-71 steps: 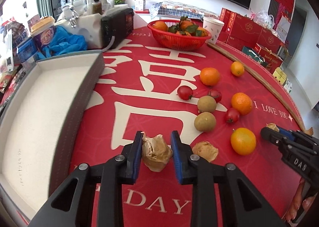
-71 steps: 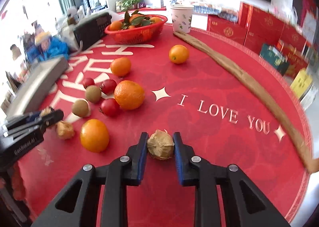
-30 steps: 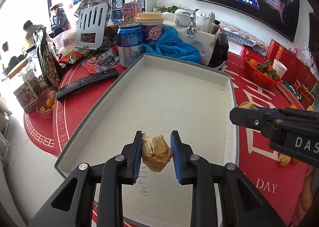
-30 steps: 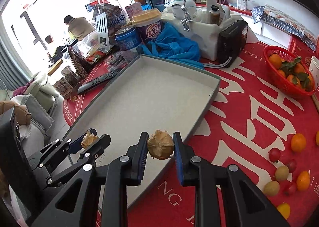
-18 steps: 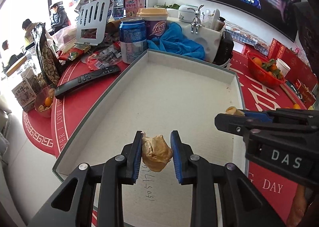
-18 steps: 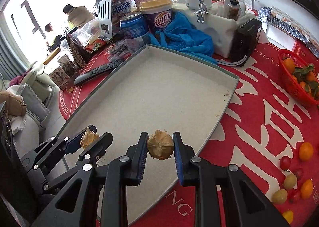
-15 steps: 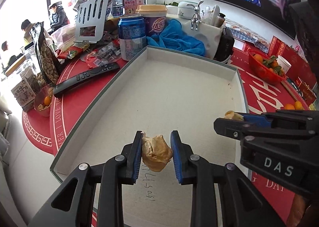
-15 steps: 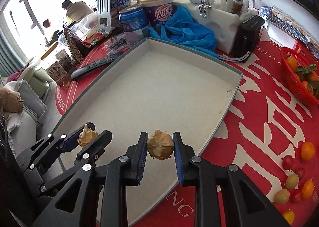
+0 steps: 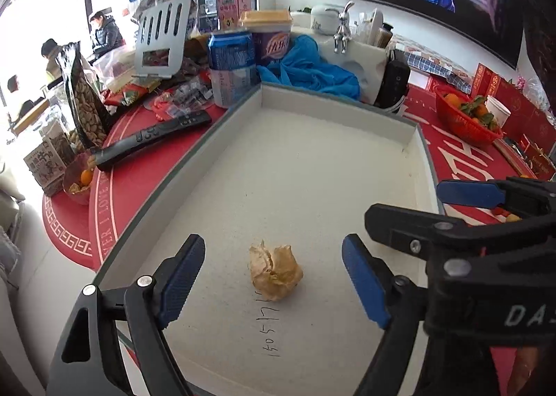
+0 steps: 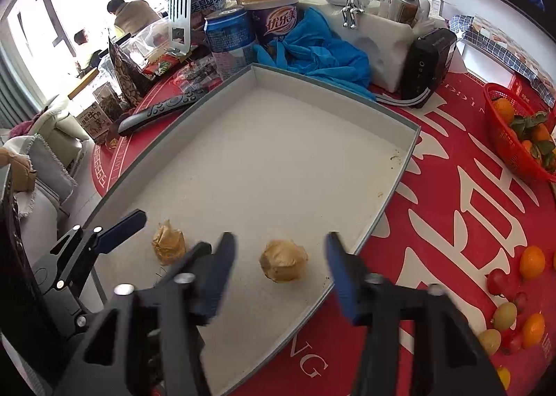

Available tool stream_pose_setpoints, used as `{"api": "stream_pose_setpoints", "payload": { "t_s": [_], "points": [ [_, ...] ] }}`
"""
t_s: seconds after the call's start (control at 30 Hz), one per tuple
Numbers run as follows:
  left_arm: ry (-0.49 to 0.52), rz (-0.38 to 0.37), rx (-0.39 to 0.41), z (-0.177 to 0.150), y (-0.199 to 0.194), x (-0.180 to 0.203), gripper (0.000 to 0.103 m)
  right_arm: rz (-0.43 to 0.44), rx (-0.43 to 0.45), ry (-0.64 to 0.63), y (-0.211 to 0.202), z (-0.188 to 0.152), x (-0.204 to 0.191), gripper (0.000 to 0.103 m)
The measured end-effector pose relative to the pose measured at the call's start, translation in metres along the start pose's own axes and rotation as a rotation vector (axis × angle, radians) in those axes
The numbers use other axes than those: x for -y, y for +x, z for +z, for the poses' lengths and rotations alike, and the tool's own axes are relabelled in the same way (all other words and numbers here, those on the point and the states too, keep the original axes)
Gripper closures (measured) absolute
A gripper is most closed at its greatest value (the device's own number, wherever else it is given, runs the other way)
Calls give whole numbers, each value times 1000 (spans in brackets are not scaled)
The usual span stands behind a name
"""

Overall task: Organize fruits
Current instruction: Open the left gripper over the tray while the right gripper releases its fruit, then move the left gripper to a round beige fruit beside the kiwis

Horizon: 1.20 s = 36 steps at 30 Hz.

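Now both husked fruits lie on the grey tray (image 10: 399, 166) floor, left gripper (image 9: 274, 283) jaws just opened wide around one husked fruit (image 9: 275, 272), right gripper (image 10: 281, 265) jaws likewise just parted around the other husked fruit (image 10: 283, 260), neither touching.

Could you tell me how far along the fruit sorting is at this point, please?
Done: two husked fruits, one and another, lie in the grey tray. In hand: nothing; the left gripper and right gripper have just been opening and stand clear of them. Left: oranges, kiwis and tomatoes on the red tablecloth.
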<state>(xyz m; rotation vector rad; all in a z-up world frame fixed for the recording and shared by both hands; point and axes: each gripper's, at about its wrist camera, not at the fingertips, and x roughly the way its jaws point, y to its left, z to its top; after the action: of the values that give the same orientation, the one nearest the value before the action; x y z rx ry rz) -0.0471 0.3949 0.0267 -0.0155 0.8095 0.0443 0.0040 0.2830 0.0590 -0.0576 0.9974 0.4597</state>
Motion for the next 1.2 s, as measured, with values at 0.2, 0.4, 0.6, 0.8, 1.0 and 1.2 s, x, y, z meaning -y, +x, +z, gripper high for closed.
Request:
{"api": "stream_pose_setpoints", "payload": {
  "t_s": [0.2, 0.4, 0.6, 0.8, 1.0, 1.2],
  "points": [
    [30, -13, 58, 9, -26, 9, 16, 4, 105, 19, -34, 3, 4, 2],
    [79, -88, 124, 14, -60, 46, 14, -24, 220, 87, -84, -13, 38, 0],
    [163, -162, 112, 9, -74, 102, 13, -43, 253, 260, -125, -51, 112, 0],
    [232, -190, 22, -7, -56, 151, 13, -180, 272, 495, -151, -112, 206, 0],
    [324, -186, -53, -31, -33, 190, 13, -306, 204, 666, -142, -166, 273, 0],
    [379, -184, -71, -41, -20, 211, 13, -357, 121, 646, -128, -175, 277, 0]
  ]
}}
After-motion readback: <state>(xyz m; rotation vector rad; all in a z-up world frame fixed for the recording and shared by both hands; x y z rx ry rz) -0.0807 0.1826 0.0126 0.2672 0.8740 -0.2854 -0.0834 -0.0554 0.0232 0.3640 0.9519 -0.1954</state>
